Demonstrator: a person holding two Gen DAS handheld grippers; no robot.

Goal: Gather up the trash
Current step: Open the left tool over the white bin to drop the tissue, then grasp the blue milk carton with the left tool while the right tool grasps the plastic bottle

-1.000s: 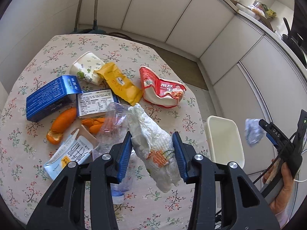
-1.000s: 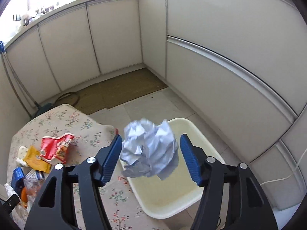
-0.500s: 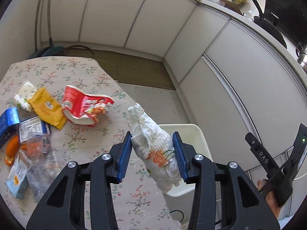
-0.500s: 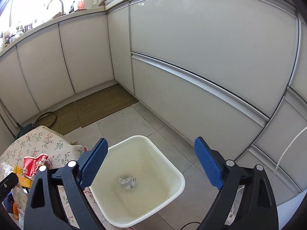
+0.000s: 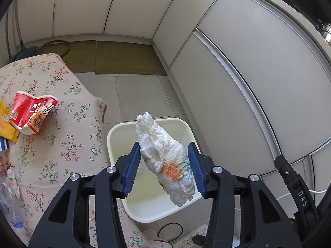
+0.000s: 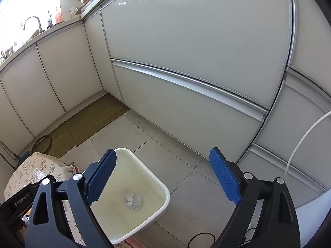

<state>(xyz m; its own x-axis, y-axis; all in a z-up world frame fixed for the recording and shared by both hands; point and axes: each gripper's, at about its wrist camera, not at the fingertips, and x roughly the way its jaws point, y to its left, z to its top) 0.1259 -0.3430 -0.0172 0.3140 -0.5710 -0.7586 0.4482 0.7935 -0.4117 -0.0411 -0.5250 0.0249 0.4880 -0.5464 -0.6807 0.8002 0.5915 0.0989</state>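
My left gripper (image 5: 163, 144) hangs over the white bin (image 5: 149, 122) on the floor beside the table. A crumpled white plastic bag (image 5: 163, 144) with an orange print stands tilted between its blue pads; the jaws are opening and the bag still touches both pads. My right gripper (image 6: 162, 153) is wide open and empty above the same bin (image 6: 165, 194). A crumpled paper ball (image 6: 133, 201) lies on the bin's floor. One finger of the right gripper (image 5: 298, 186) shows at the right edge of the left wrist view.
The floral-cloth table (image 5: 62, 144) on the left bears a crushed red noodle cup (image 5: 31, 113), a yellow packet (image 5: 4, 122) and clear plastic (image 5: 8, 196). White cabinets (image 6: 186, 62) stand close behind the bin. A brown mat (image 5: 128, 57) and cables lie on the tiled floor.
The left gripper carried the bag from over the table to above the bin and its jaws widened a little. The right gripper opened; its paper ball dropped into the bin.
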